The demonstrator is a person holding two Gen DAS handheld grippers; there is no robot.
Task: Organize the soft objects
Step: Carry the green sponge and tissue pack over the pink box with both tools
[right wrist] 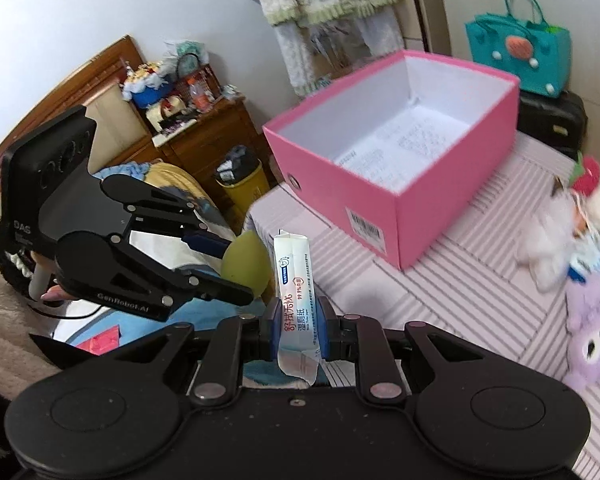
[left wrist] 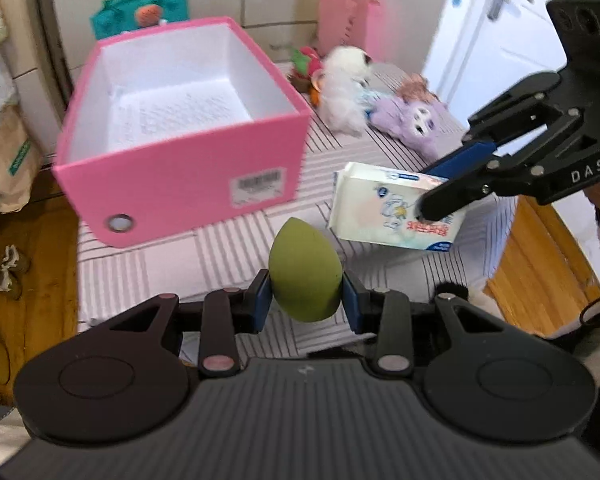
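Sponge first: a green, egg-shaped makeup sponge (left wrist: 305, 270) sits pinched between the blue pads of the left gripper (left wrist: 306, 304), narrow end up, lifted above the striped pale-pink cloth (left wrist: 228, 248) that covers the table. To its right the right gripper (left wrist: 440, 188) has its jaws narrowed onto a flat white pack of wet wipes with blue and red print (left wrist: 396, 210), also held clear of the cloth; from the right wrist view the pack (right wrist: 296, 300) stands on edge between the pads. Behind both lies an open pink cardboard box with a white lining (left wrist: 180, 168), a printed paper sheet (left wrist: 172, 116) on its bottom. Beyond the box, a fluffy white plush toy (left wrist: 346, 88) and a purple plush toy (left wrist: 414, 118) lie touching each other on the cloth. A teal felt bag (left wrist: 140, 10) stands near the wall.
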